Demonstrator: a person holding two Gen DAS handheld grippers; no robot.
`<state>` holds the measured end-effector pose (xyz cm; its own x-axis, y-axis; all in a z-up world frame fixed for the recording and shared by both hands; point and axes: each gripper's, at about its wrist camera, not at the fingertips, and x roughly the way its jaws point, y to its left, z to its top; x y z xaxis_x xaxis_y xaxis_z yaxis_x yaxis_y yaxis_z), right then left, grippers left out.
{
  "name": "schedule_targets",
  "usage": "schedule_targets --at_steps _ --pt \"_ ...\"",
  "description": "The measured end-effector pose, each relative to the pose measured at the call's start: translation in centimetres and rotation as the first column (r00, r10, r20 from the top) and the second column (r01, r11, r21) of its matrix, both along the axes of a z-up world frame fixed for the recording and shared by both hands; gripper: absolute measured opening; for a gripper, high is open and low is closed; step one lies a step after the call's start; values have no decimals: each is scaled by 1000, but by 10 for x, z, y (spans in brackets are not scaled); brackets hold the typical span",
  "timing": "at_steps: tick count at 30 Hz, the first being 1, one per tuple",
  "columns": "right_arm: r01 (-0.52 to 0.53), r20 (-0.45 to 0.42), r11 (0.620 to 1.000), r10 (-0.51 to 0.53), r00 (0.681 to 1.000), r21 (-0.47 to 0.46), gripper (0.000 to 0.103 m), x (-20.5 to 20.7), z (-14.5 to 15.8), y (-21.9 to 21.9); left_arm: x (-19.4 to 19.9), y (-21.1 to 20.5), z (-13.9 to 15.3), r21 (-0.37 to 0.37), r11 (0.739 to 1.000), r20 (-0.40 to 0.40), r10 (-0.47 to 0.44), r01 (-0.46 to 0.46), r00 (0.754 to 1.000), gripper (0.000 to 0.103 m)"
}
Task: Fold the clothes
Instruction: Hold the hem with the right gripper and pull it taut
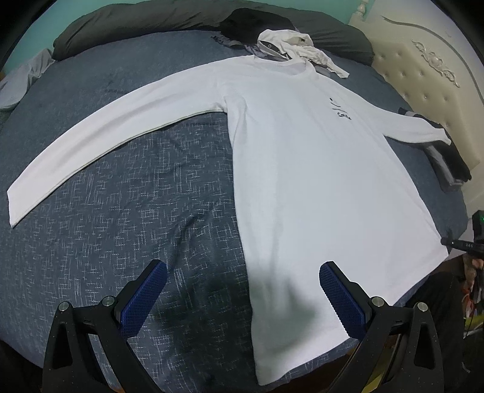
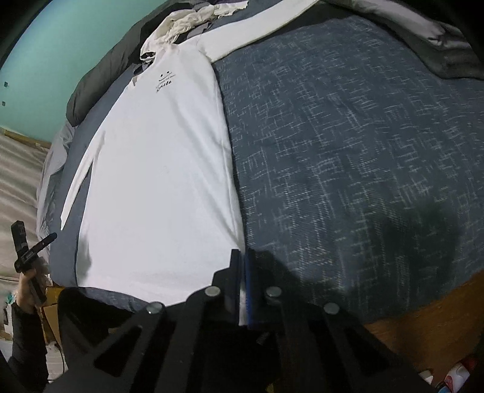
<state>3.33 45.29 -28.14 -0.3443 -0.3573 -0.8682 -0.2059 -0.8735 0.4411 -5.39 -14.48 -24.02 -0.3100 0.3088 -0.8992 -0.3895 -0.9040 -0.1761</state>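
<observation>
A white long-sleeved shirt [image 1: 302, 169] with a small black smile print lies flat, front up, on the blue patterned bedspread [image 1: 127, 229], sleeves spread to both sides. My left gripper [image 1: 242, 272] is open above the shirt's hem, its left corner lying between the two blue pads. In the right wrist view the same shirt [image 2: 157, 169] lies to the left. My right gripper [image 2: 242, 257] is shut on the shirt's hem at its right bottom corner, white cloth showing between the pads. The left gripper [image 2: 33, 251] shows at the far left, held in a hand.
A crumpled white garment [image 1: 296, 48] lies just beyond the collar, with a dark duvet [image 1: 151, 21] behind it. Dark folded clothes [image 1: 447, 160] lie under the right sleeve end. A cream tufted headboard [image 1: 429, 75] stands on the right. The bed's wooden edge [image 2: 423, 320] is near.
</observation>
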Motion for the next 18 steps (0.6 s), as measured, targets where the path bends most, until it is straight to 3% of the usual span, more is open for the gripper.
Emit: schedule_targets --at_steps 18 --pt "-3 -24 1000 3 1000 -23 3 16 -6 21 -1 -13 10 17 999 9 44 -44 999 103"
